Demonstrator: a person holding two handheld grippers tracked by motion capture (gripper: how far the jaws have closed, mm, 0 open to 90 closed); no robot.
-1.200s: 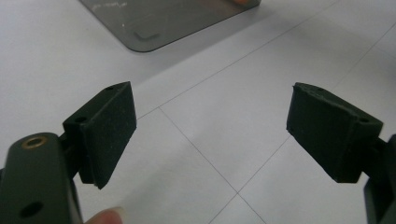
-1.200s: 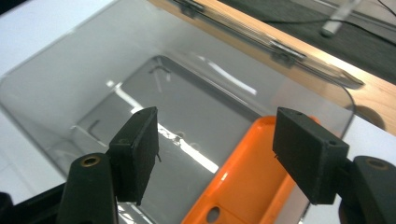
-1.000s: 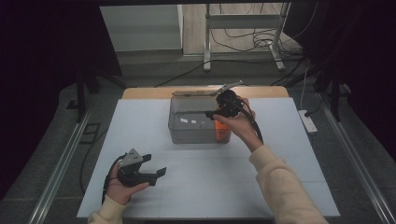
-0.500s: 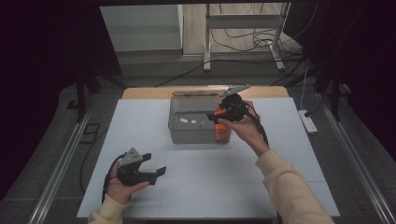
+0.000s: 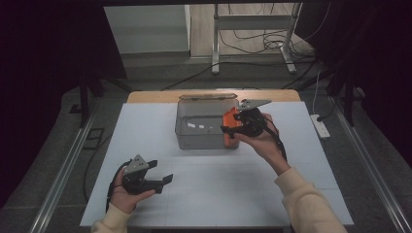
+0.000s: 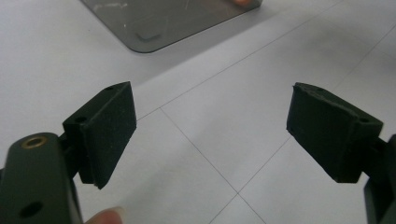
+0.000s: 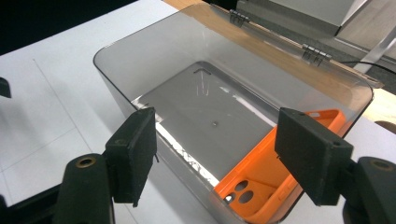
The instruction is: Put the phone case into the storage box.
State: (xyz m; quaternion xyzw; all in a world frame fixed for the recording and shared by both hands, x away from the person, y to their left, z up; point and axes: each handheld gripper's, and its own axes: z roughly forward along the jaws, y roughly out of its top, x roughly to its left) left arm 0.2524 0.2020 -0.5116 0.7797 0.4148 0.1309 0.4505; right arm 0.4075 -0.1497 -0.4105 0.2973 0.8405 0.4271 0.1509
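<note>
A clear grey box [image 5: 201,127] stands open at the table's back middle, its hinged lid [image 5: 208,96] folded back behind it. An orange phone case [image 5: 228,121] leans inside the box at its right end. In the right gripper view the phone case [image 7: 275,163] rests against the box [image 7: 201,107] wall, camera holes down. My right gripper [image 5: 227,125] hovers open at the box's right end, its jaws wide over the near wall [image 7: 217,147] and holding nothing. My left gripper [image 5: 162,171] is held open over the white table at the front left, [image 6: 210,107] empty.
The white table [image 5: 218,194] carries thin grid lines. A wooden strip [image 5: 155,96] runs along its back edge. A power strip [image 5: 320,126] lies on the floor at the right, cables and a metal stand [image 5: 252,29] beyond the table. A box corner [image 6: 154,28] shows ahead of the left gripper.
My right gripper has drawn back a little to the right and toward the near side of the box's right end. The left gripper has not moved.
</note>
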